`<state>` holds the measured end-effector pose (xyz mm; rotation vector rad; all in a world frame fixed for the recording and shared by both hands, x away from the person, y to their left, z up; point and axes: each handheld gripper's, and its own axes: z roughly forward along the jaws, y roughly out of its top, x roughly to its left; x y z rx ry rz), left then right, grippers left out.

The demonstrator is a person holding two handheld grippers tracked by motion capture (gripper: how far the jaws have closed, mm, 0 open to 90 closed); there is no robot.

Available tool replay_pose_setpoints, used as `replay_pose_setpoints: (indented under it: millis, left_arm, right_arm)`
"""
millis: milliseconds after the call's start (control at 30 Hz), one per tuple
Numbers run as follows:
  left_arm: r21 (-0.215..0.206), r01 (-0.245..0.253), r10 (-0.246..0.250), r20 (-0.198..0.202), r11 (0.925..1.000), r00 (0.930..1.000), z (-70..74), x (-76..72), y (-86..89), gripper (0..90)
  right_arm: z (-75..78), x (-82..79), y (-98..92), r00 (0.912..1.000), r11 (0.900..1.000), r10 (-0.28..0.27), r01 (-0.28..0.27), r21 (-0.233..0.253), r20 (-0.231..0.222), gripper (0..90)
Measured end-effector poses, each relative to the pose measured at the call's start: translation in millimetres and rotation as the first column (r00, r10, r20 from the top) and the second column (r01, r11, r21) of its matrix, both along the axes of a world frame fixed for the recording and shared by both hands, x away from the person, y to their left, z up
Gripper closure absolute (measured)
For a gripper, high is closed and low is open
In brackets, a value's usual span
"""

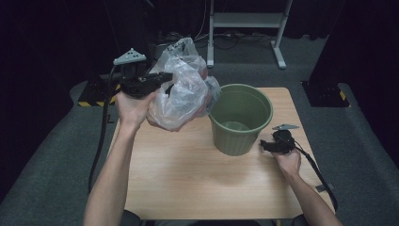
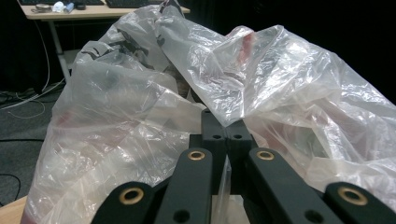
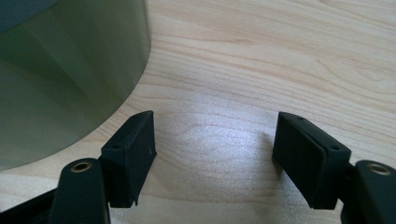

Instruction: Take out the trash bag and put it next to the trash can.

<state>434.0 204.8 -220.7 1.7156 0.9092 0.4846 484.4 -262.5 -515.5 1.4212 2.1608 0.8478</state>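
A crumpled clear plastic bag (image 1: 181,94) with something reddish inside hangs above the table's far left, beside the green bin (image 1: 241,118). My left gripper (image 1: 164,77) is shut on a fold of the bag (image 2: 224,107), and its jaws meet on the film in the left gripper view. The bag's right side touches or overlaps the bin's rim. My right gripper (image 1: 263,145) rests low on the table to the right of the bin, open, with bare wood between its fingers (image 3: 130,156). The bin's green wall (image 3: 60,79) stands just left of it.
The wooden table (image 1: 188,174) has free room in front of the bin. Dark carpet surrounds it. A white desk frame (image 1: 244,21) and cables stand on the floor beyond. A black cable trails from each gripper.
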Motion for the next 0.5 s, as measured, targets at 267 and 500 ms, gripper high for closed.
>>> replay_pose_setpoints:
  millis: [267, 500]
  left_arm:
    - [-0.003, -0.019, 0.019, -0.010, 0.9998, 0.9998, -6.7, -1.0, 10.7, 90.0]
    - [-0.004, -0.030, 0.030, -0.020, 0.9995, 0.9993, -14.5, -0.2, 18.0, 90.0]
  right_arm:
    - [-7.3, -2.5, -3.0, 0.9977, 1.000, 0.007, -0.009, 0.029, 0.067, 24.4]
    - [-7.9, -2.4, -3.4, 0.9974, 0.999, 0.012, -0.014, 0.031, 0.071, 23.3]
